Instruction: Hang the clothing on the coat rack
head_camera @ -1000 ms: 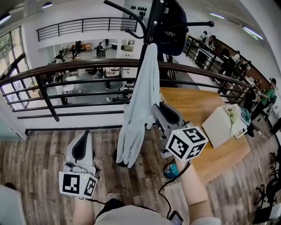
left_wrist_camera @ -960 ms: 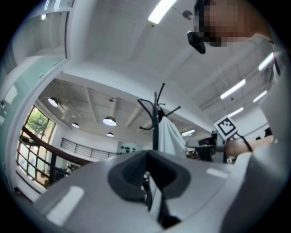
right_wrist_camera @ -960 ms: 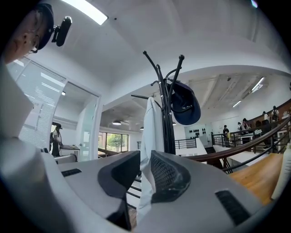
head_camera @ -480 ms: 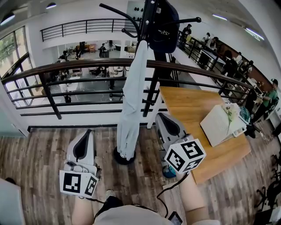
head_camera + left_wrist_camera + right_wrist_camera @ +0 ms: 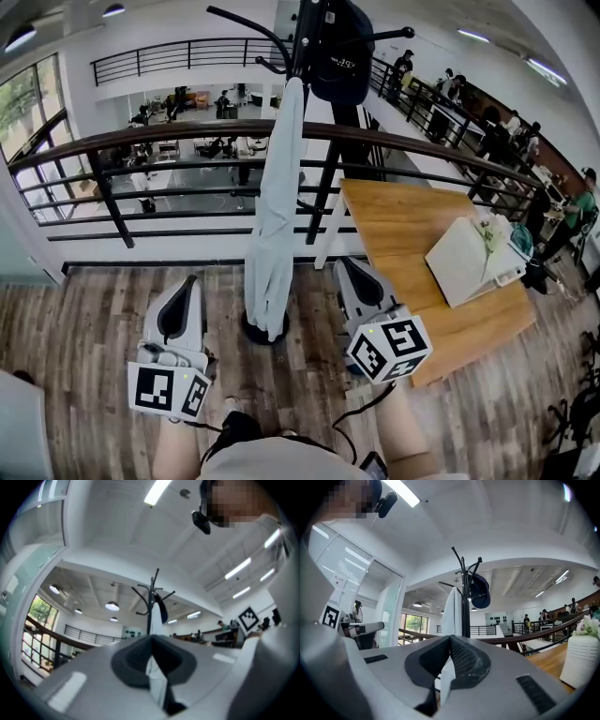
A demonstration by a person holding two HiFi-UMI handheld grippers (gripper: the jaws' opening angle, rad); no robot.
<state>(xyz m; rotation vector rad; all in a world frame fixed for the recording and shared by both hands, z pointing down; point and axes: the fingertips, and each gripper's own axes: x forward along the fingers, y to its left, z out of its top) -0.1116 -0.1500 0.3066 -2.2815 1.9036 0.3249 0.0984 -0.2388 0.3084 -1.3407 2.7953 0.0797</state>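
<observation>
Tongs left (image 5: pixel 151 638), tongs right (image 5: pixel 450 638): closed, empty

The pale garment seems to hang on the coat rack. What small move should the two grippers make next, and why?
Probably just lower both and hold them clear. The pale garment hangs straight down from the coat rack, apart from both grippers. The left gripper and the right gripper are shut on nothing, so nothing seems left to adjust.

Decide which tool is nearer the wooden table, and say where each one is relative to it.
Right. The right tool is just beside the left edge of the wooden table; the left tool is well to its left, beyond the hanging garment.
</observation>
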